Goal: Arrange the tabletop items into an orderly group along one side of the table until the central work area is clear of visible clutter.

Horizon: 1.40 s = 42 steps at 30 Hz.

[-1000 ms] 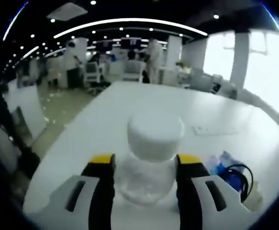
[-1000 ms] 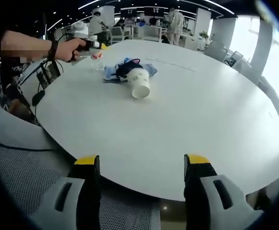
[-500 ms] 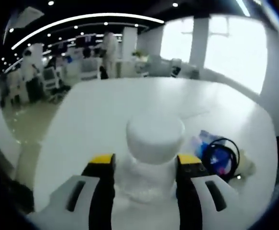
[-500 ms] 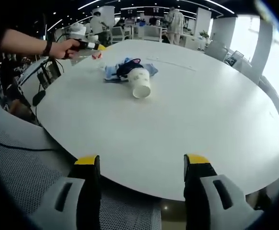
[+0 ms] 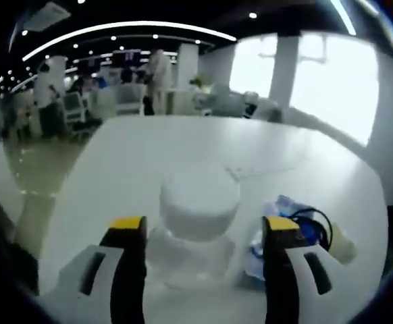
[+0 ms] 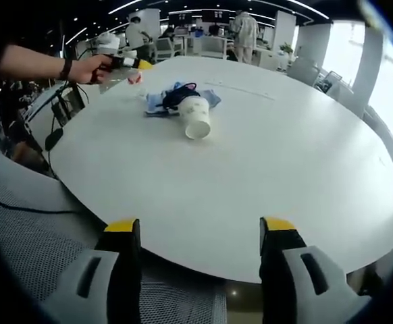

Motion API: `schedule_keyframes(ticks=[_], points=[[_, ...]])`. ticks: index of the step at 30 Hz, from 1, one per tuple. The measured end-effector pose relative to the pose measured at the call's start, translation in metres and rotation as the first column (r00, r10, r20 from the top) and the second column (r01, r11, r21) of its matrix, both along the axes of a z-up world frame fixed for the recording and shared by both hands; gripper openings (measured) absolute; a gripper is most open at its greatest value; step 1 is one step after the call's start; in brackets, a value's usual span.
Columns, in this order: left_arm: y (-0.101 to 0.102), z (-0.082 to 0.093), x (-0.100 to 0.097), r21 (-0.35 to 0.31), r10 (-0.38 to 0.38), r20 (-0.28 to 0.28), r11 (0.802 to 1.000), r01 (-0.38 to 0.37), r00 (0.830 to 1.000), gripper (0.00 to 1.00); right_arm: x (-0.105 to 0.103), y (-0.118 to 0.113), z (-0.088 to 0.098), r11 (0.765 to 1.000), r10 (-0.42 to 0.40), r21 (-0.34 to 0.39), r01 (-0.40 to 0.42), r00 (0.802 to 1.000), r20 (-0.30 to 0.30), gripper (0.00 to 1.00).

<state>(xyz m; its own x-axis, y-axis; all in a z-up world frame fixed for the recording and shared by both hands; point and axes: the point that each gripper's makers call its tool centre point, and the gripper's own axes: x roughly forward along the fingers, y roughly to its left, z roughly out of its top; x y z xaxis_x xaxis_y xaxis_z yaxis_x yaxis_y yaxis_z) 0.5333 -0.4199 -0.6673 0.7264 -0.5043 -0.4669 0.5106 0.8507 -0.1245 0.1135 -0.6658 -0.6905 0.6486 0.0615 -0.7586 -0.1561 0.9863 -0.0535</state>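
A clear jar with a white lid [image 5: 198, 202] stands on the white table [image 5: 156, 148] between the jaws of my left gripper [image 5: 204, 226]. The jaws are open, with a gap on each side of the jar. To its right lie a blue cloth [image 5: 284, 216] with a black cable [image 5: 315, 223] and a paper cup [image 5: 342, 246]. From the right gripper view the cup [image 6: 196, 116] lies on its side beside the blue cloth [image 6: 161, 101], and the jar [image 6: 136, 82] stands at the far left edge by the left gripper [image 6: 132, 64]. My right gripper [image 6: 200, 229] is open over the table's near edge.
The round white table [image 6: 284, 169] spreads bare to the right of the cluster. A grey mesh chair [image 6: 28, 223] stands at the near left edge. A person's hand [image 6: 88, 67] holds the left gripper. Desks, chairs and people fill the office behind.
The left gripper's jaws have spread apart and let go of the jar, which now stands free between them. The left view has swung slightly. The right gripper has not moved.
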Motion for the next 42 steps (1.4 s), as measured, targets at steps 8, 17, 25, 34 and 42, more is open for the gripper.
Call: schedule_keyframes(ticks=[8, 17, 25, 34, 42], points=[[0.006, -0.016, -0.004, -0.03, 0.203, -0.048, 0.978, -0.205, 0.978, 0.88, 0.001, 0.0, 0.002, 0.999, -0.02, 0.039, 0.019, 1.0, 0.01, 0.75], [0.0, -0.022, -0.01, -0.036, 0.299, -0.052, 0.953, -0.301, 0.953, 0.94, 0.0, 0.0, 0.004, 0.993, -0.059, 0.101, 0.057, 0.998, 0.015, 0.78], [0.011, -0.028, -0.008, -0.02, 0.391, -0.071, 0.919, -0.393, 0.918, 0.91, -0.002, 0.002, 0.002, 0.994, -0.05, 0.101, 0.049, 0.999, 0.003, 0.78], [0.031, -0.028, -0.01, 0.067, 0.42, -0.048, 0.907, -0.416, 0.906, 0.47, -0.002, 0.0, 0.004, 0.993, -0.061, 0.101, 0.06, 0.998, 0.009, 0.77], [0.022, -0.03, -0.012, 0.113, 0.215, -0.037, 0.971, -0.21, 0.976, 0.46, -0.001, 0.001, 0.002, 0.995, -0.048, 0.087, 0.047, 0.999, 0.005, 0.76]])
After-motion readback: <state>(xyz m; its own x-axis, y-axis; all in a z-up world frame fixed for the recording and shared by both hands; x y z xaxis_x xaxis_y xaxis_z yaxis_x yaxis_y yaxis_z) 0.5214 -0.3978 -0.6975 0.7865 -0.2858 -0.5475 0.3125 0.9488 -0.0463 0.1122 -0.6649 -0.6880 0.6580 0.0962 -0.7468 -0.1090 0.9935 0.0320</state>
